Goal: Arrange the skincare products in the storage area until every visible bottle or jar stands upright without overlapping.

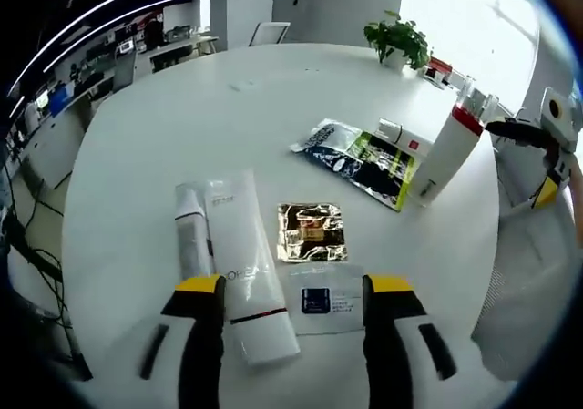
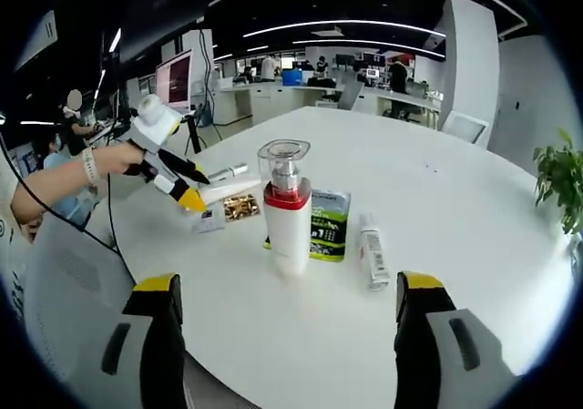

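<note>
I count one pump bottle (image 2: 287, 210), upright on the round white table (image 1: 164, 127), white with a red band and a clear cap; I take it as my landmark. In the left gripper view the same pump bottle (image 1: 448, 147) stands toward the far right.

Two tubes lie flat, well apart from the pump bottle: a large white tube (image 1: 246, 265) and a slimmer grey-white tube (image 1: 191, 231) touching its side. Three flat sachets: a gold foil sachet (image 1: 311, 231) and a clear sachet with a dark label (image 1: 324, 300) near the tubes, and a green-and-black sachet (image 1: 360, 158) just beside the pump bottle. One small white-and-red box (image 1: 401, 138) lies next to the pump bottle on its other side; in the right gripper view it shows as a narrow box (image 2: 372, 257).

My left gripper (image 1: 296, 286) is spread wide, holding nothing; the large white tube's lower end lies between its jaws, nearer the left one. My right gripper (image 2: 291, 286) is likewise wide apart and empty, with the pump bottle ahead, centred between the jaws and clear of both.
</note>
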{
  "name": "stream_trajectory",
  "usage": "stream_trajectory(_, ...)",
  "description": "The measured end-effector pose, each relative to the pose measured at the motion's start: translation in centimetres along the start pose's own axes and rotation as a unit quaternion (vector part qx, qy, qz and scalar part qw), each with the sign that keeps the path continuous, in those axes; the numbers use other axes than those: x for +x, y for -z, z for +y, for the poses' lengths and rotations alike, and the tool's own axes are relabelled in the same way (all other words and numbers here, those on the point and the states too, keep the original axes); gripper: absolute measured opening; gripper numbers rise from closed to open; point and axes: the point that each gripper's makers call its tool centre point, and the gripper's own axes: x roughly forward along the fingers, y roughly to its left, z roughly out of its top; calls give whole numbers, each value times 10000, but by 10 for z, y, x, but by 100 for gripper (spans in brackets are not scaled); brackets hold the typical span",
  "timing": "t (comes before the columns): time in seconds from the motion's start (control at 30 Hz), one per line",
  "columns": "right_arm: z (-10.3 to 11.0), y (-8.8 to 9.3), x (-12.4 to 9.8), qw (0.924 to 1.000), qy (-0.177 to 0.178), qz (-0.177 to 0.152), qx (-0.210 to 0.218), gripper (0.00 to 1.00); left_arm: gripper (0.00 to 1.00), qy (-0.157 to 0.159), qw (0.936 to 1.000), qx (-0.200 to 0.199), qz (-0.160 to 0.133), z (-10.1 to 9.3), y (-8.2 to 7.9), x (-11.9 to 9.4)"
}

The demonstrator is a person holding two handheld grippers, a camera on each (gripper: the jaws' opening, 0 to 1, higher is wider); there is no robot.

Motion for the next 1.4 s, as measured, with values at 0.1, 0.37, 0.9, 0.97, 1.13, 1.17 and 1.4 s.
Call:
stream_trajectory(0.1, 0, 1, 0, 10000, -6, 11, 19, 98, 55, -30, 10000, 28, 64, 5, 0, 5)
stream_trajectory(0.37, -1, 3, 0, 10000, 7, 31, 68, 97, 53, -128, 9997, -12, 231, 10, 3, 11)
stream_trajectory(0.9, 1, 4, -1, 9998, -47, 6, 213, 96, 42, -238, 9988, -57, 424, 36, -6, 31)
stream_trajectory(0.97, 1, 4, -1, 9997, -46, 5, 221, 96, 40, -248, 9987, -73, 441, 37, -6, 33)
stream_trajectory(1.13, 1, 5, -1, 9997, -63, 33, 227, 95, 36, -271, 9984, -123, 482, 42, -5, 36)
stream_trajectory(1.17, 1, 5, 0, 9997, -76, 48, 229, 96, 34, -257, 9984, -131, 487, 43, -5, 36)
stream_trajectory(1.4, -1, 1, 1, 9998, -87, 61, 172, 95, 33, -227, 9979, -102, 600, 43, -4, 37)
